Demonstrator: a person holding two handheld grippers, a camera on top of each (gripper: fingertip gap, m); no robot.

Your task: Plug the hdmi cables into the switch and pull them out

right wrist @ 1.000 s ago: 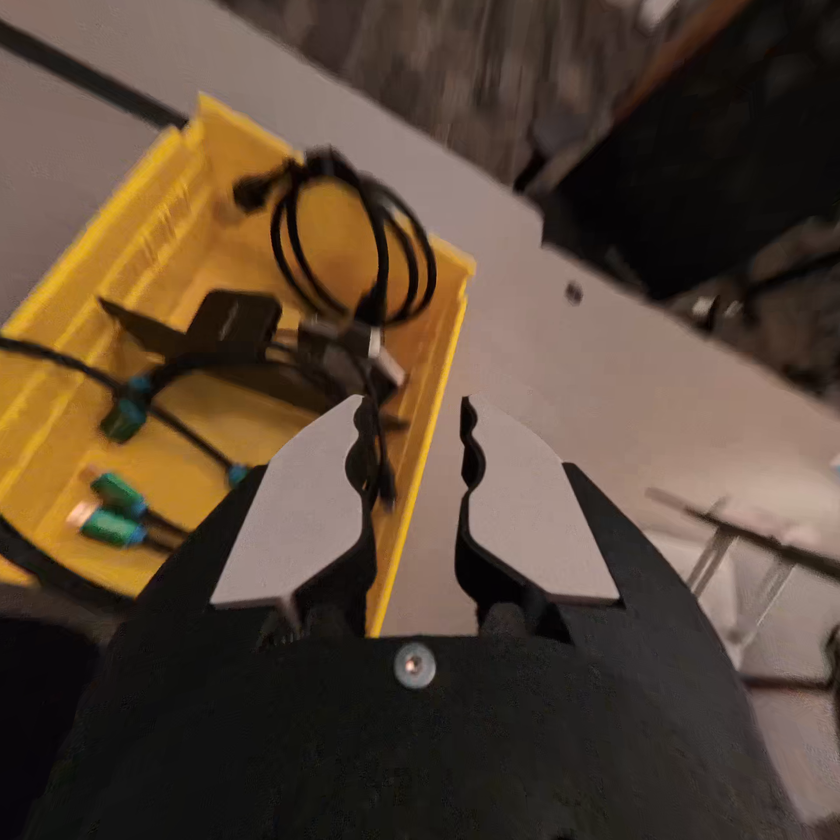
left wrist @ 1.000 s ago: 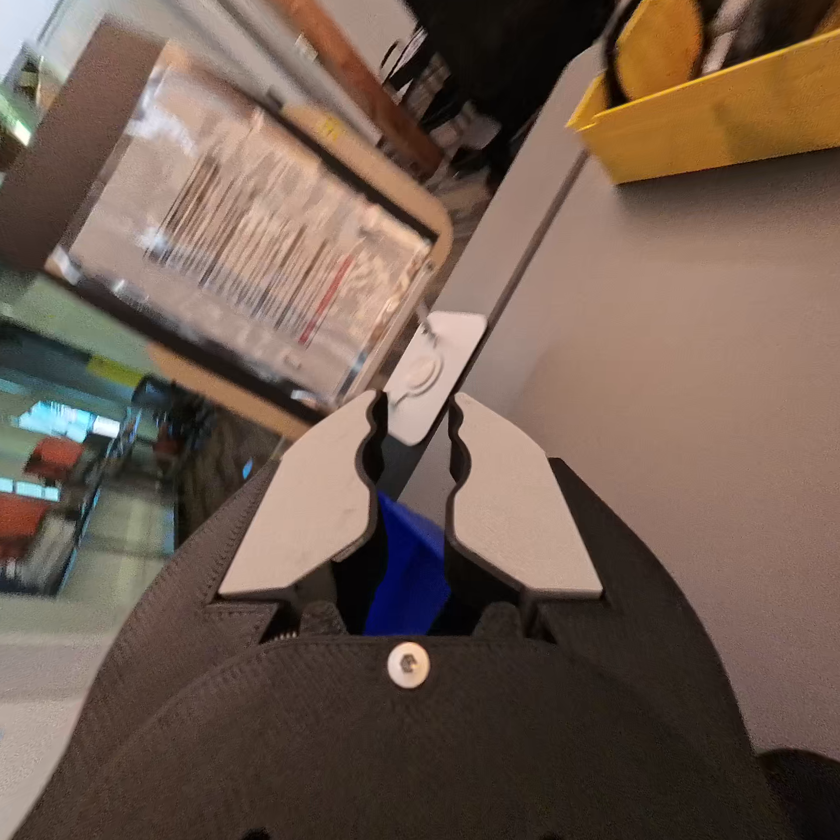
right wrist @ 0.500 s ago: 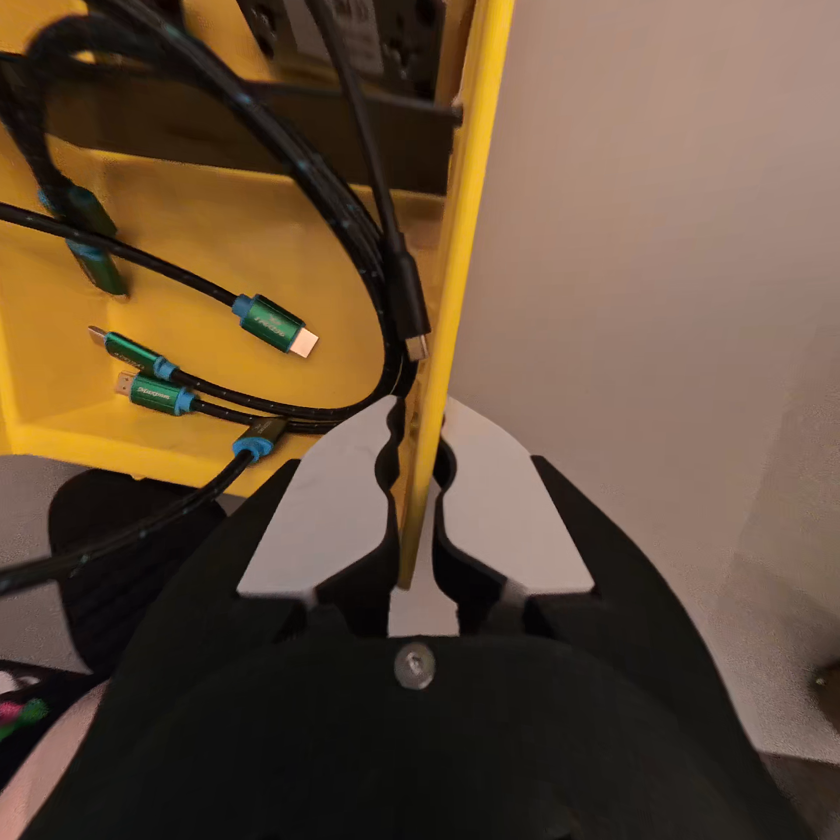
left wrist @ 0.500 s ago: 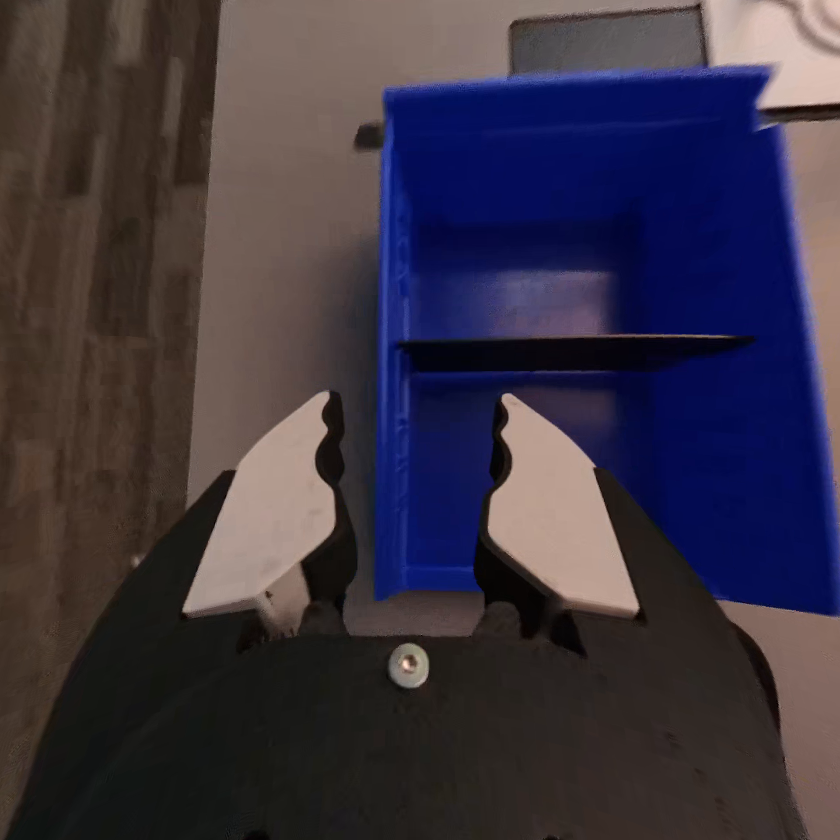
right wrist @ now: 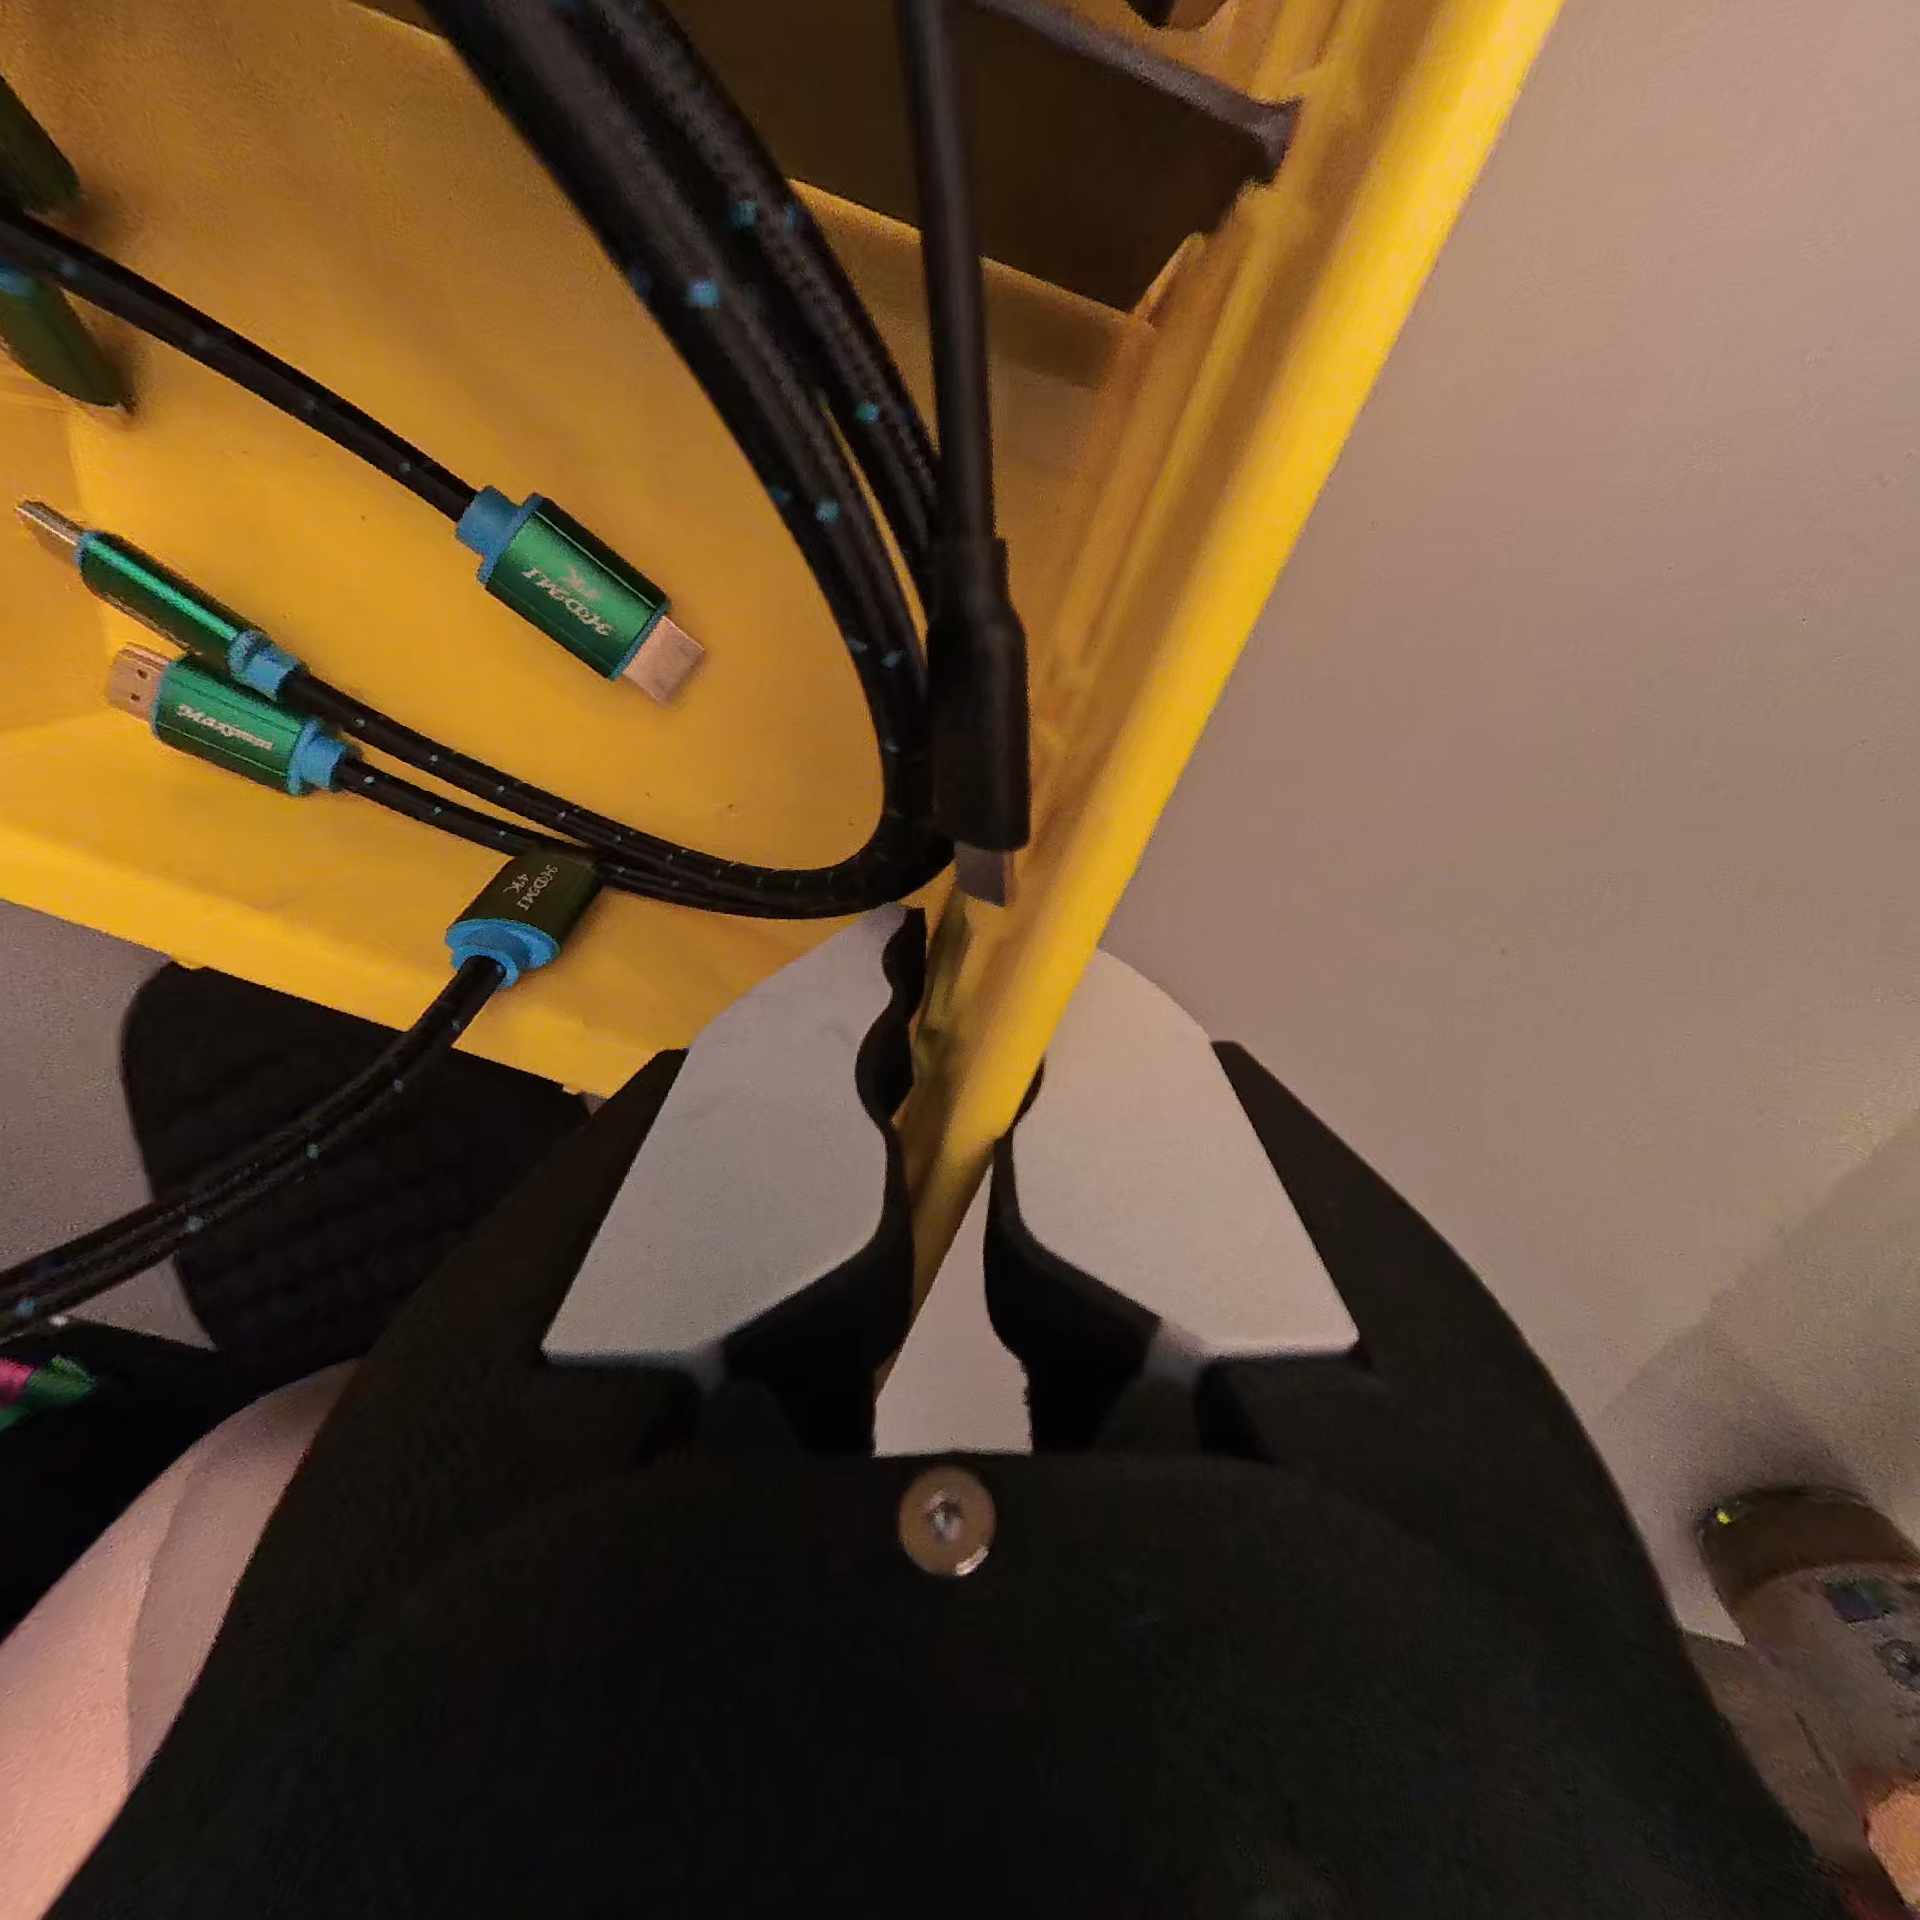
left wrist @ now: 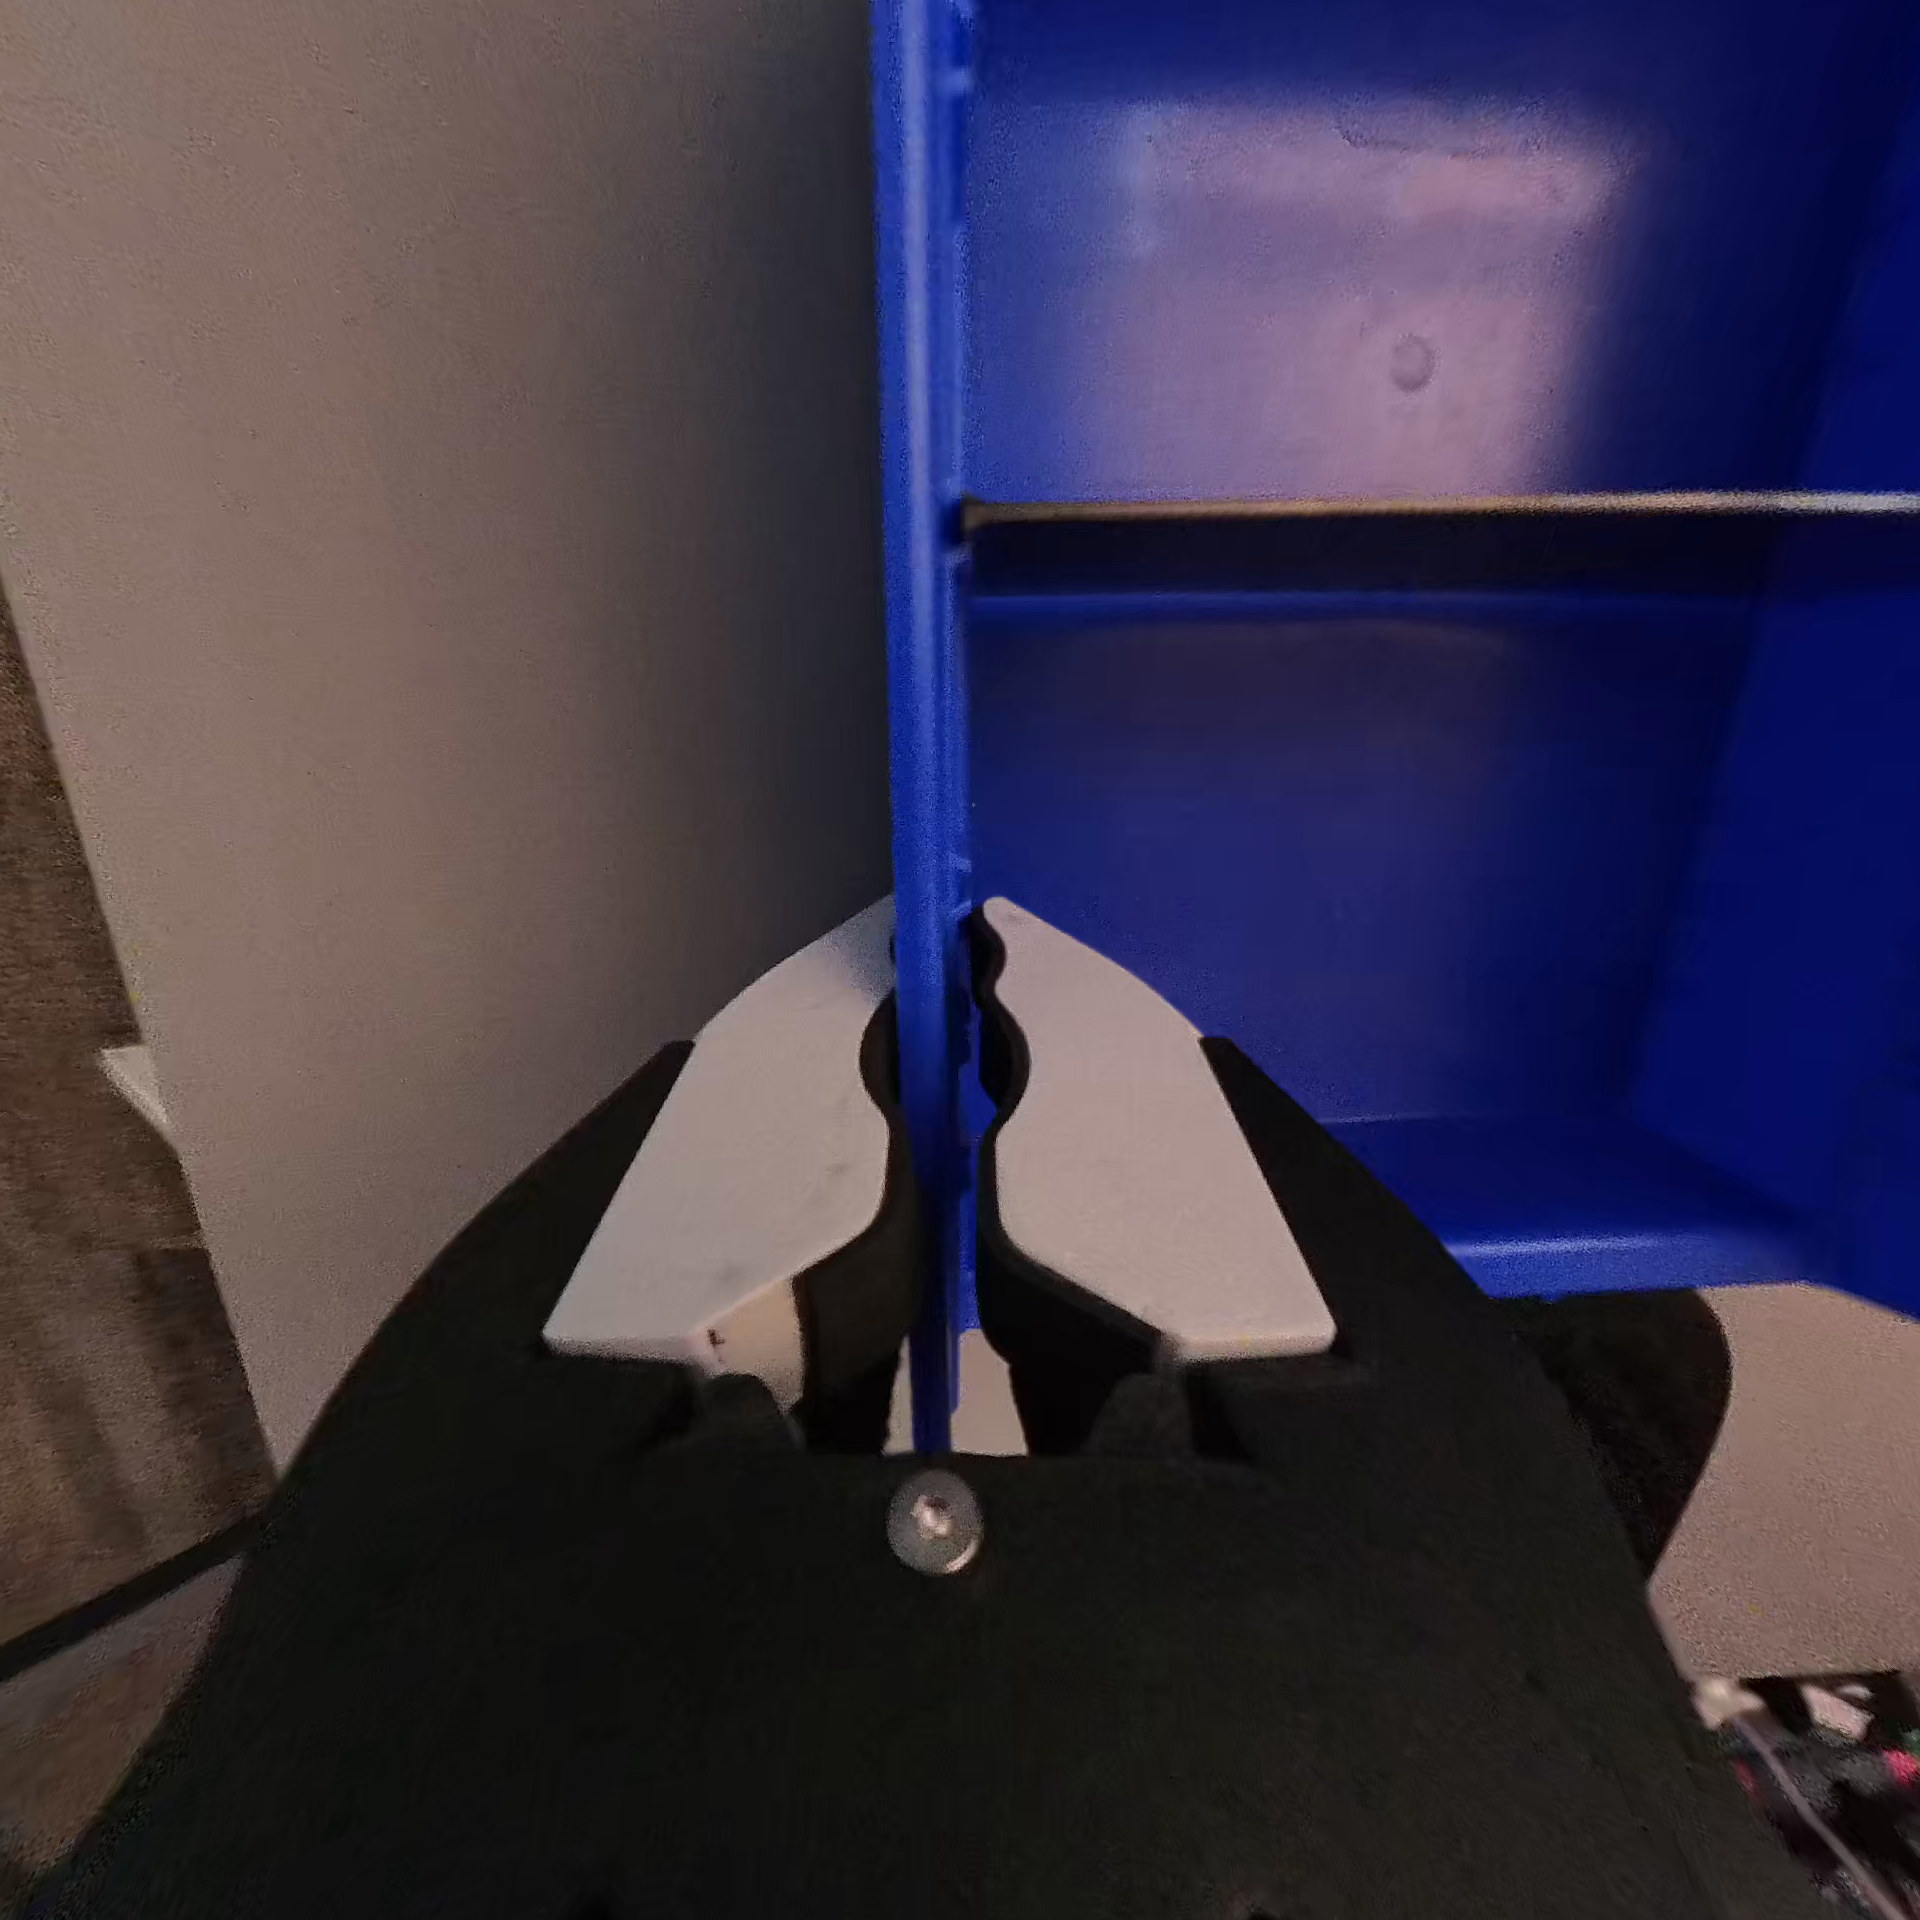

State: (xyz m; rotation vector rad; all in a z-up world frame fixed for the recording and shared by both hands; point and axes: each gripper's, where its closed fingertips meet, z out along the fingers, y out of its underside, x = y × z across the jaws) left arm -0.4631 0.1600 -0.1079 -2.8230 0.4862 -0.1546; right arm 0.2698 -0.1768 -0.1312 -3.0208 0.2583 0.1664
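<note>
My left gripper is shut on the left wall of an empty blue bin, which has a black divider across it. My right gripper is shut on the right wall of a yellow bin. That bin holds several braided black HDMI cables with green plugs, and a plain black cable lying against the wall. One HDMI cable hangs out over the bin's near edge. The switch is not in view now.
Both bins rest on a grey table. The table's left edge and brown carpet show in the left wrist view. A person's arm shows at the lower left of the right wrist view. My hands' fingertips stand some 80 cm from each other.
My left gripper came down from pointing across the room, straddled the blue bin's left wall and shut on it. My right gripper closed tighter on the yellow bin's right wall, and the bin now looks tilted.
</note>
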